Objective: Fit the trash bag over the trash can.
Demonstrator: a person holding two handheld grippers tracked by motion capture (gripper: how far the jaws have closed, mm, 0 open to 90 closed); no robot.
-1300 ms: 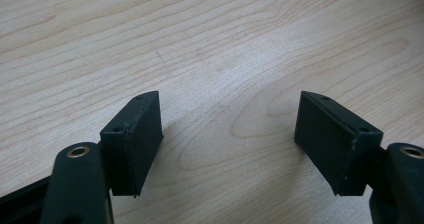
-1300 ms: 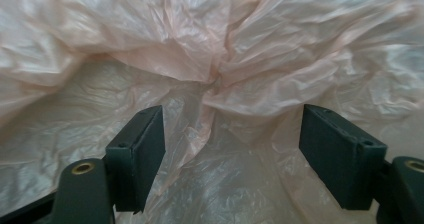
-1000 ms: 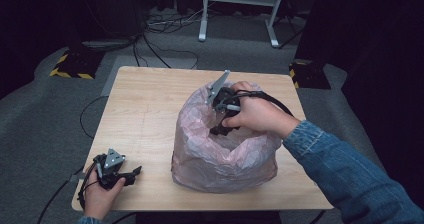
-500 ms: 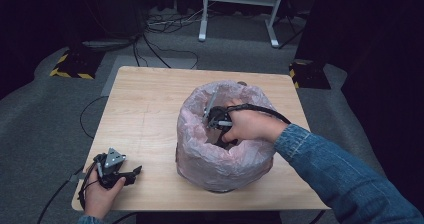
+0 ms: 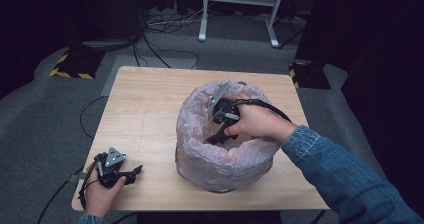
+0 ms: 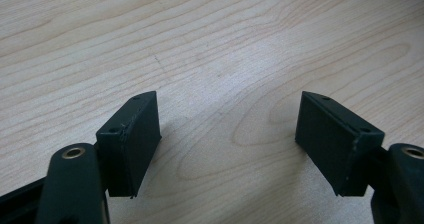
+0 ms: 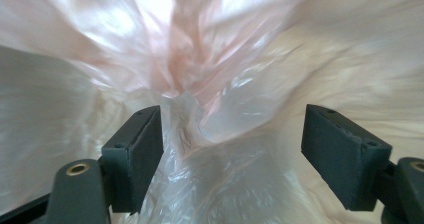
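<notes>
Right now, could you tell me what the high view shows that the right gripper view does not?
The high view alone takes in the wooden table, the left gripper resting open near its front edge, and the person's right hand reaching into the pink plastic bag from above. The right gripper view alone gives a close look at crumpled film bunched into a fold between open jaws. Both show the right gripper and the bag.
</notes>
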